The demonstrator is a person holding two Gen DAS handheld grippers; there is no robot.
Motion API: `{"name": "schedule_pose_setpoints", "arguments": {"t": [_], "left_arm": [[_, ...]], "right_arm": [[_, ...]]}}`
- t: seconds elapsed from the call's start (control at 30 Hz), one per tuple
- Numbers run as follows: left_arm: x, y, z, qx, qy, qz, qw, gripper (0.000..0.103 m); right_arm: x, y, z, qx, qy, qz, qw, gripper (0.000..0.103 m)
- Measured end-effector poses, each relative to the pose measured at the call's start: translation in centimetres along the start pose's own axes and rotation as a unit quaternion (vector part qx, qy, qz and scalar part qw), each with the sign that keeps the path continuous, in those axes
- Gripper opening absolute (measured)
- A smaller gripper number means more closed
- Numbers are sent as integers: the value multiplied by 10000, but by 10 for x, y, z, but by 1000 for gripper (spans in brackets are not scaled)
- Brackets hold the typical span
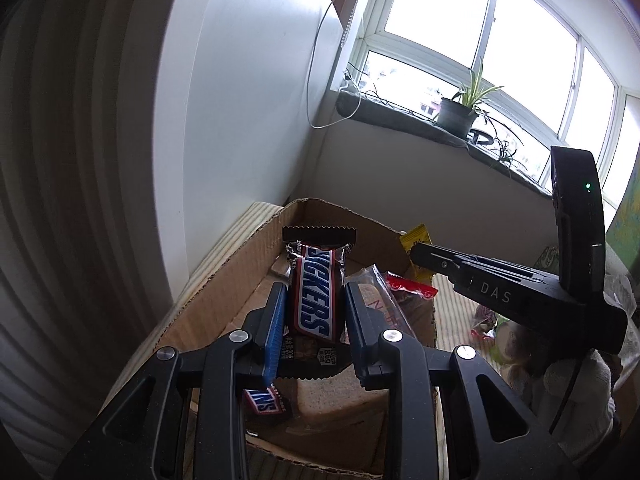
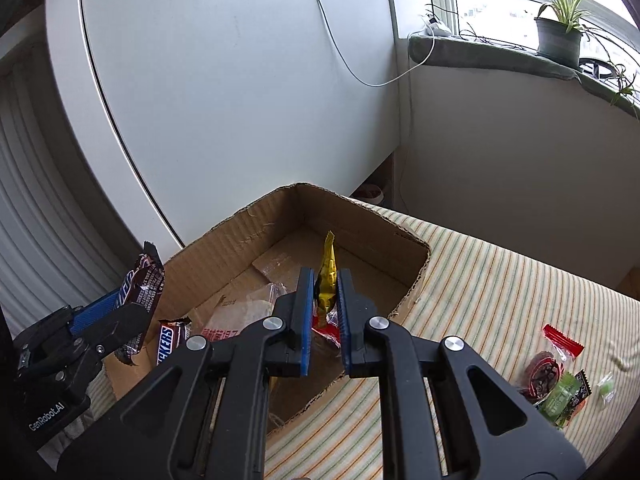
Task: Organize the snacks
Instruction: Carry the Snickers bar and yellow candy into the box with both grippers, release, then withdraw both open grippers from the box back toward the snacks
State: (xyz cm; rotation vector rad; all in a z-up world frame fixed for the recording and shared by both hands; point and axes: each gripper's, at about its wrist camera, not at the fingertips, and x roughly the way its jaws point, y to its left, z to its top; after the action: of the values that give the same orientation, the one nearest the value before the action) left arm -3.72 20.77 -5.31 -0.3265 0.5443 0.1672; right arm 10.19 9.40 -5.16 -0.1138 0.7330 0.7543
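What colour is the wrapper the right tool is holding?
Shiny gold-yellow wrapper, seen best in the right wrist view.

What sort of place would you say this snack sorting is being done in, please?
Most likely a room in a home, perhaps a bedroom. A striped fabric surface, possibly a mattress, holds the cardboard box; a potted plant stands on the padded windowsill, and a white cable hangs down the wall.

- Your daylight comes through the window [image 1: 480,40], blown out to white
- Fisheye bends the wall [image 2: 240,80] and darkens your corners
- Left edges smear; centre stays sharp
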Motion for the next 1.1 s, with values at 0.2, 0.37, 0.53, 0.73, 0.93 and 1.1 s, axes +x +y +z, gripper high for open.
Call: {"name": "schedule_pose_setpoints", "arguments": {"t": [0.2, 0.37, 0.53, 0.73, 0.93, 1.1], "left_arm": [[1, -1, -2, 25, 13, 14, 10000, 27], [2, -1, -3, 26, 55, 25, 10000, 27], [2, -4, 0, 43, 30, 20, 10000, 30], [3, -4, 1, 23, 14, 34, 10000, 39], [1, -2, 2, -20, -16, 30, 10000, 44], [-3, -6, 2, -9, -68, -27, 10000, 44]], "right_arm": [[3, 3, 2, -49, -14, -25, 10000, 11], [0, 7, 2, -94, -54, 25, 9999, 11], [-4, 8, 2, -107, -90, 33, 9999, 19], [-18, 6, 4, -115, -331, -63, 9994, 68], [-26, 2, 5, -96, -465, -171, 9987, 81], [-35, -2, 5, -116, -523, -233, 9983, 81]]}}
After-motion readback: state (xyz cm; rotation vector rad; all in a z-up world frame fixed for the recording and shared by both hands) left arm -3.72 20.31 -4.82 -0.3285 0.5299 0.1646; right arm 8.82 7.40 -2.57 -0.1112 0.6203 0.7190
